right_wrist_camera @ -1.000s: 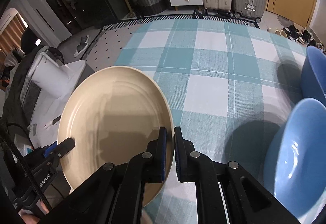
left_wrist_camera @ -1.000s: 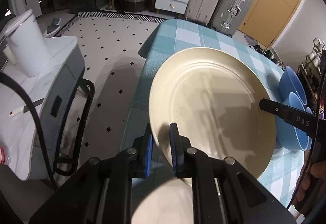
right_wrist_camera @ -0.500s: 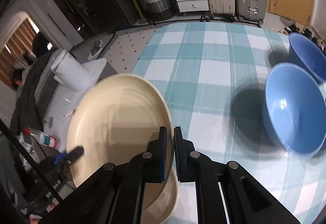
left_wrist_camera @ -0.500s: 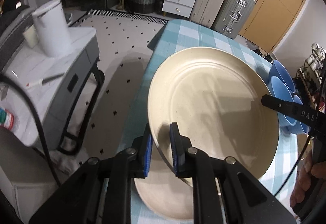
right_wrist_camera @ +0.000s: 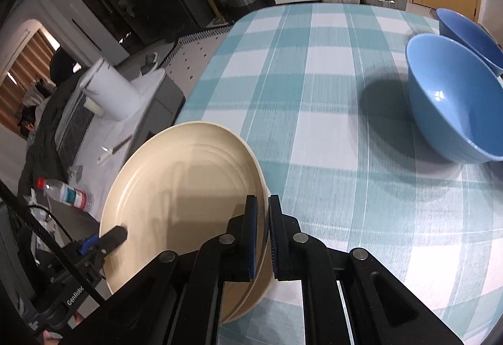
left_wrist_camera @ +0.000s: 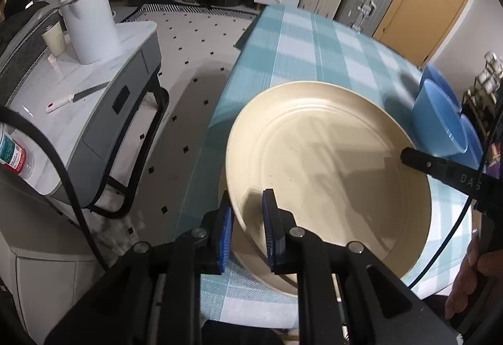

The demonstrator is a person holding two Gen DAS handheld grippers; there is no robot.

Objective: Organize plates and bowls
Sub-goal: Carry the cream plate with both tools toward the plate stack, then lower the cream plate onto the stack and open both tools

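A large cream plate (left_wrist_camera: 330,175) hangs tilted just above the checked tablecloth, held from both sides. My left gripper (left_wrist_camera: 248,228) is shut on its near left rim. My right gripper (right_wrist_camera: 263,235) is shut on the opposite rim, and its finger (left_wrist_camera: 408,156) shows across the plate in the left wrist view. A second cream plate (right_wrist_camera: 248,301) lies on the table directly under the held one, mostly hidden by it. Two blue bowls (right_wrist_camera: 452,100) (right_wrist_camera: 468,30) stand apart at the right side of the table.
The table's left edge (left_wrist_camera: 220,112) drops to a tiled floor. Beside it stands a grey side table (left_wrist_camera: 103,93) with a white jug (left_wrist_camera: 88,24), a knife and a bottle (left_wrist_camera: 12,153). A person's hand (left_wrist_camera: 471,279) holds the right gripper. Suitcases and drawers line the far wall.
Both grippers carried the plate together toward the table's near left corner. It now hangs over the second plate, and the blue bowls lie farther off to the right.
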